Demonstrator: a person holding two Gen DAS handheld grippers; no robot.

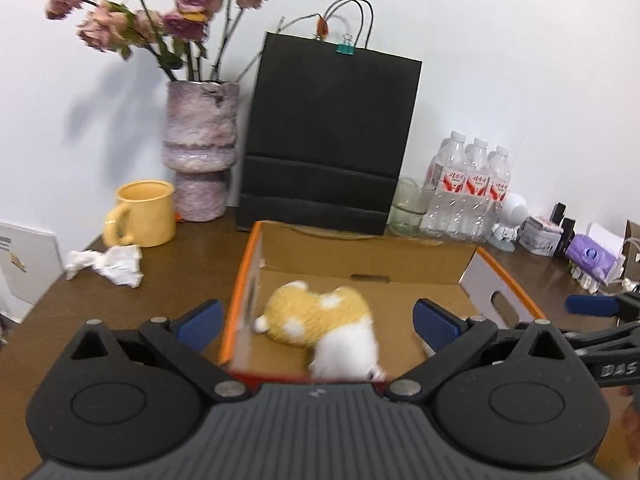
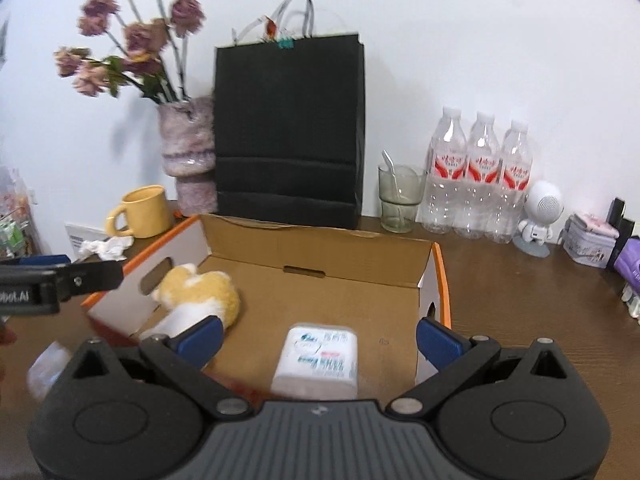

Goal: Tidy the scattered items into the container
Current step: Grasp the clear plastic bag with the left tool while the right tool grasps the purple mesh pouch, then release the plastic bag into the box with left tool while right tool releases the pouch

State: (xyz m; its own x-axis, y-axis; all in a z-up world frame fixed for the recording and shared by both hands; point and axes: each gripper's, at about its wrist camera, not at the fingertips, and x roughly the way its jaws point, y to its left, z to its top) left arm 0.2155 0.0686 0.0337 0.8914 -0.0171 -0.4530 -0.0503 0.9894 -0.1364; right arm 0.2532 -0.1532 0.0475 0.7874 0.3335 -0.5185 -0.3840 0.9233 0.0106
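Observation:
An open cardboard box (image 1: pixel 360 256) with orange edges sits on the brown table; it also shows in the right wrist view (image 2: pixel 320 248). A yellow and white plush toy (image 1: pixel 320 326) lies inside it at the left (image 2: pixel 196 296). A white tissue pack (image 2: pixel 318 356) lies inside at the front, between the right gripper's fingers. My left gripper (image 1: pixel 318 322) is open above the box, empty. My right gripper (image 2: pixel 320 340) is open above the tissue pack, not touching it. A crumpled white tissue (image 1: pixel 108 264) lies on the table left of the box (image 2: pixel 106 247).
A yellow mug (image 1: pixel 142 212), a vase of dried roses (image 1: pixel 198 152), a black paper bag (image 1: pixel 328 136), a glass (image 2: pixel 400 198), three water bottles (image 2: pixel 478 176), a small white robot figure (image 2: pixel 538 216), a tin (image 2: pixel 592 240) and a purple pack (image 1: pixel 592 258) line the back.

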